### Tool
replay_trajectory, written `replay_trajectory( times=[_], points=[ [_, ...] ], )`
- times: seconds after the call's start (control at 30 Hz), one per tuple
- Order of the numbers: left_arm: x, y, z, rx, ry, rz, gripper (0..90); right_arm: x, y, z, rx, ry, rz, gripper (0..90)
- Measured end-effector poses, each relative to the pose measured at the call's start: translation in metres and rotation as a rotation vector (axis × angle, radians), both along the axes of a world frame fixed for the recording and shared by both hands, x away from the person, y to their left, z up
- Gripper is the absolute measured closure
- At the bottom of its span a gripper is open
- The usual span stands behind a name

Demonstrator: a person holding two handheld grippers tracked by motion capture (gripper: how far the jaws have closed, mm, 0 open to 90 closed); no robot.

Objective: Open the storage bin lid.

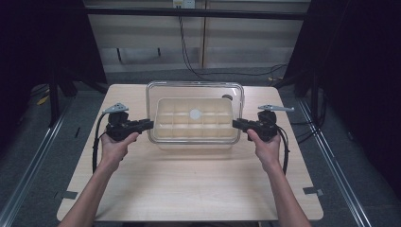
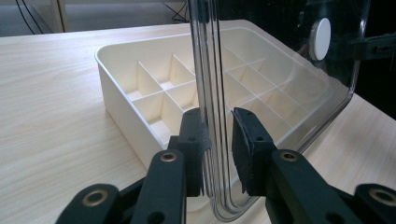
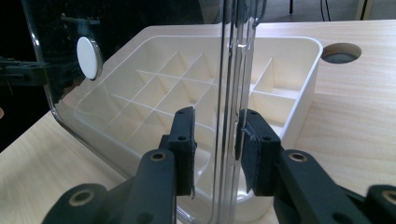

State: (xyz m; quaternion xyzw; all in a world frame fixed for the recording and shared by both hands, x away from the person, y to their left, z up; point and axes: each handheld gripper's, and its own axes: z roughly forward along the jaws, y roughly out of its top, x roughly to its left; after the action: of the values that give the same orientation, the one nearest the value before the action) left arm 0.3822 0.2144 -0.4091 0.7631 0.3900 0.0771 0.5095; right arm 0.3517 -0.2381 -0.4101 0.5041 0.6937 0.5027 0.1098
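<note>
Clear plastic is sitting between both sets of jaws — I'm holding the transparent lid (image 1: 195, 90) above the cream divided tray (image 1: 195, 118) on the table (image 1: 189, 189). My left hand-held gripper (image 2: 218, 154) is pinching the lid's left rim, partly open with the rim between its pads. My right hand-held gripper (image 3: 217, 149) is straddling the right rim — a slight gap showing. The tray's compartments are lying empty.

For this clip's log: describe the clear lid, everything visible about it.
The clear lid looks like transparent plastic, rectangular with rounded corners, a raised ridged rim and a white round disc at its centre. It hovers over the cream divided tray. The left gripper and right gripper straddle its opposite short edges.
</note>
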Motion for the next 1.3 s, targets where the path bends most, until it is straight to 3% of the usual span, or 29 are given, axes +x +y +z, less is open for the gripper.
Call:
replay_trajectory(
  times=[0.3, 0.53, 0.77, 0.93, 1.3],
  points=[
    [-0.009, -0.002, 0.001, 0.047, 0.005, -0.025, 74.2, -0.011, -0.001, 0.000, -0.014, 0.000, 0.003, 68.8],
    [-0.017, -0.001, 0.002, 0.035, 0.006, -0.026, 74.3, -0.018, -0.003, 0.005, 0.006, -0.005, 0.012, 69.8],
    [-0.028, 0.002, -0.002, 0.054, 0.003, -0.038, 74.2, -0.027, -0.001, 0.007, 0.009, -0.006, 0.023, 70.5],
    [-0.034, 0.006, -0.006, 0.048, 0.015, -0.036, 74.2, -0.033, 0.003, 0.008, -0.007, -0.006, 0.040, 71.0],
    [-0.045, 0.008, -0.007, 0.047, 0.037, -0.031, 74.1, -0.045, 0.004, 0.009, 0.007, -0.002, 0.055, 72.1]
  ],
)
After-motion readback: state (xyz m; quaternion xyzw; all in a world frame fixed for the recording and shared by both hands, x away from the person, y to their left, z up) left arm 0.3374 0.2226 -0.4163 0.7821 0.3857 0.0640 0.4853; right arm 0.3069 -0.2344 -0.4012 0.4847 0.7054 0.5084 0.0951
